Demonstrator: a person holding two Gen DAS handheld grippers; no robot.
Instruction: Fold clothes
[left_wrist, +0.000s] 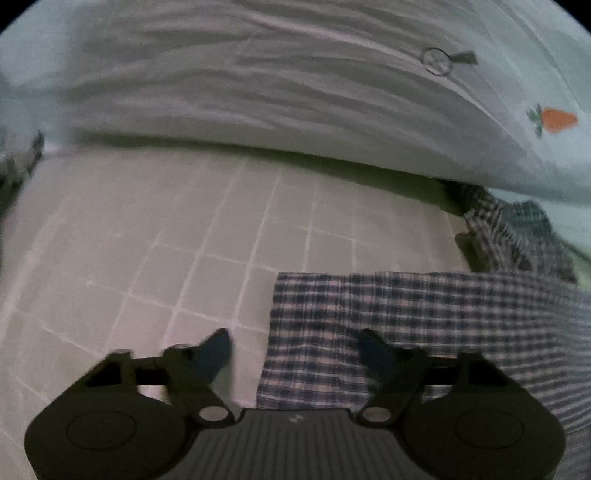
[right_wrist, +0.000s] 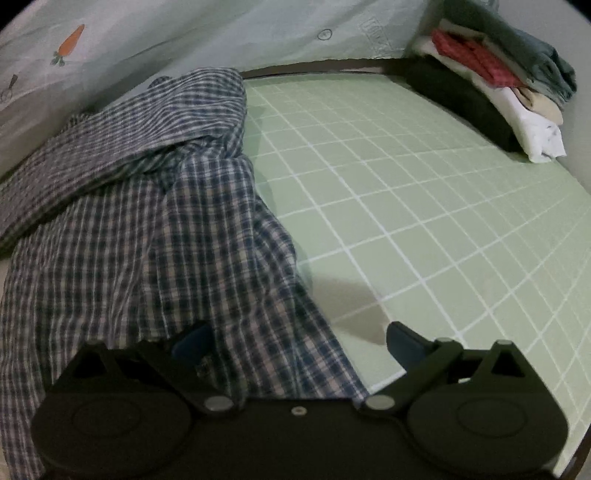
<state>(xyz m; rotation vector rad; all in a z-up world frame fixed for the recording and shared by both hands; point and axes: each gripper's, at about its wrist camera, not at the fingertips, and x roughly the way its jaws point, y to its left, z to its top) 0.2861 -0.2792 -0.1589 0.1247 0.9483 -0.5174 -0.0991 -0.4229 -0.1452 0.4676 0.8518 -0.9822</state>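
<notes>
A blue-and-white plaid shirt (left_wrist: 424, 306) lies on a gridded mat (left_wrist: 177, 240). In the left wrist view its straight left edge runs between the fingers of my left gripper (left_wrist: 295, 350), whose jaws stand apart with the pads not pressing the cloth. In the right wrist view the shirt (right_wrist: 129, 221) is rumpled, with a bunched sleeve at its far end. Its lower right edge passes between the fingers of my right gripper (right_wrist: 297, 343), which is open. That gripper's left finger sits over the cloth and its right finger over the bare green mat (right_wrist: 406, 184).
Pale wrinkled bedding (left_wrist: 258, 74) with a carrot print (left_wrist: 554, 120) rises behind the mat; it also shows in the right wrist view (right_wrist: 184, 29). A stack of folded clothes (right_wrist: 498, 81) sits at the mat's far right corner.
</notes>
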